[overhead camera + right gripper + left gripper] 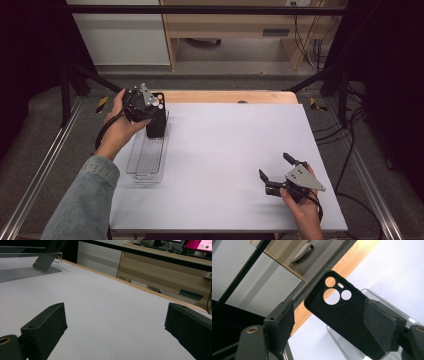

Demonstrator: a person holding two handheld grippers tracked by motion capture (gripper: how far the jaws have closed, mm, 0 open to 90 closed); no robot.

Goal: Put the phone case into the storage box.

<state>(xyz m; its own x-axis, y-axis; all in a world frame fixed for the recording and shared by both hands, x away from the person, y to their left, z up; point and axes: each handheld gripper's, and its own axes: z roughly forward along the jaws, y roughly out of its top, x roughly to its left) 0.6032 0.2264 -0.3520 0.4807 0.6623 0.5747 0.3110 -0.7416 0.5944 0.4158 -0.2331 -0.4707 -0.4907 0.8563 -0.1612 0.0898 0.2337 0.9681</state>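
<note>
A black phone case with round camera cut-outs stands tilted at the far end of a clear plastic tray on the left of the table. My left gripper is at the case from above. In the left gripper view the case lies between the jaws of my left gripper. One pad overlaps its edge, and the other pad stands apart with a gap. My right gripper rests open near the front right, holding nothing. From the right gripper the case leans in the tray far off.
The white table top has a wooden strip along its far edge. Black frame posts stand at the back corners. Beyond the table are a wooden cabinet and hanging cables.
</note>
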